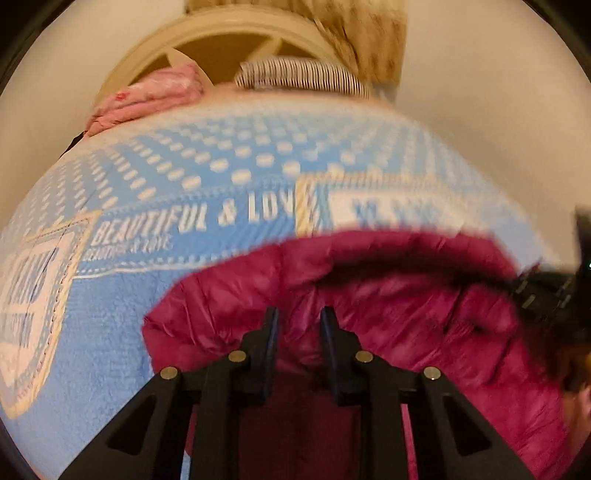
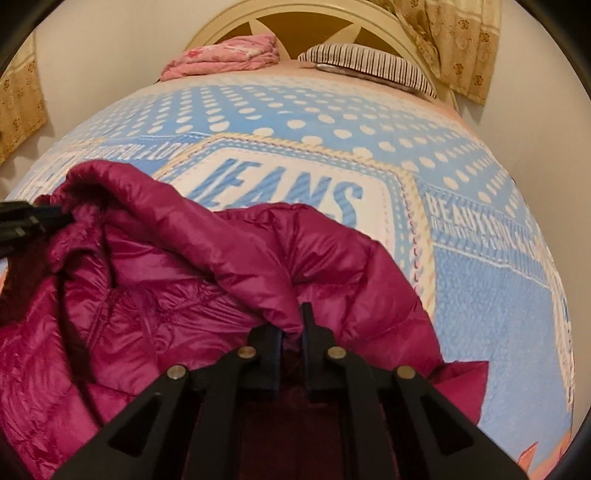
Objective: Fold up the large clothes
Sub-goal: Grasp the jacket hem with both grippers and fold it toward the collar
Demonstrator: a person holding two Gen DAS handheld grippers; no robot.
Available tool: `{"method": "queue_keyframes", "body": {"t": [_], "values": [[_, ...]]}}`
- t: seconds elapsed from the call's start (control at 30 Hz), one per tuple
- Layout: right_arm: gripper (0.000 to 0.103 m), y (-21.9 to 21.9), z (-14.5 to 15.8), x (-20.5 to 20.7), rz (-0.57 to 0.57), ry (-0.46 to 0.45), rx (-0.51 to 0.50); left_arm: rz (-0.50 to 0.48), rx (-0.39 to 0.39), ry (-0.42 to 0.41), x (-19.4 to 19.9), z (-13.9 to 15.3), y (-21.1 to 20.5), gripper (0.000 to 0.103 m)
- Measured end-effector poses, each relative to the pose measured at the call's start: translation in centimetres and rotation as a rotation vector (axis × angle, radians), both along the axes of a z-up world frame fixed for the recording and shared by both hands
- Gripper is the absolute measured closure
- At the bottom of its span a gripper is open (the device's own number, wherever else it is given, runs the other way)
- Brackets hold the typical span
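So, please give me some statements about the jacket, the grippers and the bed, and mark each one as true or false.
1. The magenta puffer jacket lies on a blue blanket printed with JEANS. True.
2. The right gripper is wide open, away from the jacket. False: its fingers are pinched on a jacket fold.
3. A striped pillow lies near the headboard. True.
4. The folded pink cloth lies on top of the jacket. False: it lies far off, by the headboard.
5. The left gripper is over the jacket. True.
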State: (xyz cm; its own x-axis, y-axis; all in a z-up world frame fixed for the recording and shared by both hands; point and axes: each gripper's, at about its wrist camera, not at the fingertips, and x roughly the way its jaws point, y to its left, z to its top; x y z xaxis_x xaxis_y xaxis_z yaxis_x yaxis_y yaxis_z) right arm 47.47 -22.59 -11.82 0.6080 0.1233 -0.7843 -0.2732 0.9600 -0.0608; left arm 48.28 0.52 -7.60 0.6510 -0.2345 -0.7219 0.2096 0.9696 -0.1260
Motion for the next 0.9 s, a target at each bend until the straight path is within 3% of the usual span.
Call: {"method": "queue_keyframes", "body": {"t": [0.03,0.1,0.17,0.3,0.43,0.6,0.73,0.8,0.87,0.9], "values": [[0.093,0.0,-0.1,0.1,-0.003,-0.007,-0.003,0.014,-0.016,-0.018,-0.2,0.8,0.1,0.076],[0.093,0.1,-0.4,0.1,-0.005,-0.015,-0.006,0.047,0.001,-0.058,-0.3,2.4,0.1,0.035],[0.093,0.2,-0.6,0.1,-0.004,-0.029,-0.017,0.083,0.017,-0.095,0.2,3.6,-0.3,0.024],[0.093,0.1,-1.0,-0.4,0.002,-0.062,-0.008,0.124,0.048,-0.058,4.2,3.6,-1.3,0.024],[0.093,-0.6,-1.0,-0.7,0.008,-0.076,0.029,0.153,0.134,-0.001,7.6,1.4,-2.3,0.024],[0.093,-1.1,-0.7,-1.1,0.013,-0.076,0.049,0.139,0.199,0.085,5.5,-3.0,-2.6,0.024],[0.090,-1.9,0.0,-1.8,0.021,-0.084,0.087,0.143,0.207,0.071,3.8,-4.8,-2.4,0.024],[0.080,-2.4,0.7,-2.7,0.018,-0.101,0.126,0.158,0.192,0.063,3.6,-4.7,-2.4,0.024],[0.056,-3.3,1.8,-4.0,-0.019,-0.138,0.154,0.164,0.182,0.057,3.5,-4.7,-2.3,0.024],[0.052,-3.7,2.5,-4.6,-0.038,-0.160,0.170,0.164,0.187,0.051,3.4,-4.9,-2.4,0.024]]}}
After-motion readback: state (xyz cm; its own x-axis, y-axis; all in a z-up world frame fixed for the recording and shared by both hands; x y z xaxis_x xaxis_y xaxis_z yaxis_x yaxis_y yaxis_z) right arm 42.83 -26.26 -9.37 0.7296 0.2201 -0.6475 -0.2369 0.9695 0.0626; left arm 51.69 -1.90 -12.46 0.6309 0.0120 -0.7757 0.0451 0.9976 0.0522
